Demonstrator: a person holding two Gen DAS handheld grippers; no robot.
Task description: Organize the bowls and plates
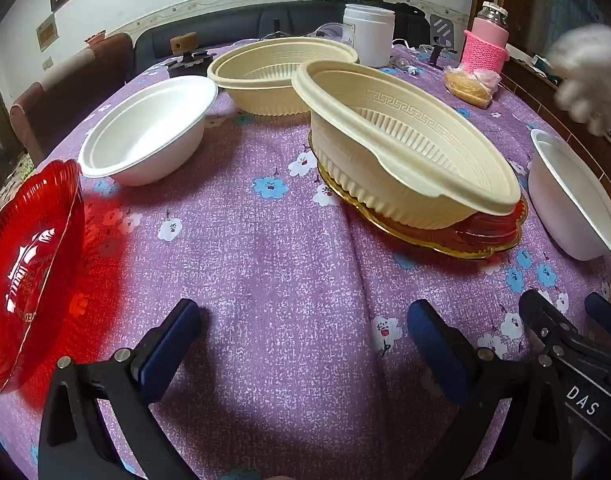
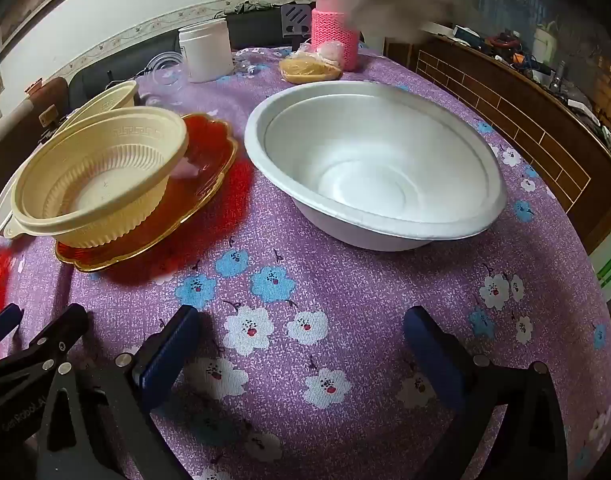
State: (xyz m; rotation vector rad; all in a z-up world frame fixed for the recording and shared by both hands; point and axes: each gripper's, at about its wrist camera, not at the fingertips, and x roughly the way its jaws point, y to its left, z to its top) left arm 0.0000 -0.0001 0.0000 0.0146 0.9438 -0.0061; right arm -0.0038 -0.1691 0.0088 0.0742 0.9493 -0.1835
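Note:
My left gripper (image 1: 305, 336) is open and empty above the purple cloth. A cream bowl (image 1: 405, 140) sits on a red gold-rimmed plate (image 1: 481, 236) ahead to the right. A second cream bowl (image 1: 281, 76) and a white bowl (image 1: 149, 132) stand farther back. A red plate (image 1: 29, 264) lies tilted at the left. My right gripper (image 2: 301, 340) is open and empty, with another white bowl (image 2: 377, 168) straight ahead. In the right wrist view the cream bowl (image 2: 101, 176) on its red plate (image 2: 209, 148) is at the left.
A white jar (image 1: 369, 36), a pink knit-covered bottle (image 1: 487, 40) and a bag of food (image 1: 469, 86) stand at the table's far edge. The right gripper (image 1: 577, 328) shows at the lower right of the left wrist view. A blurred white-gloved hand (image 1: 589, 76) is at the upper right.

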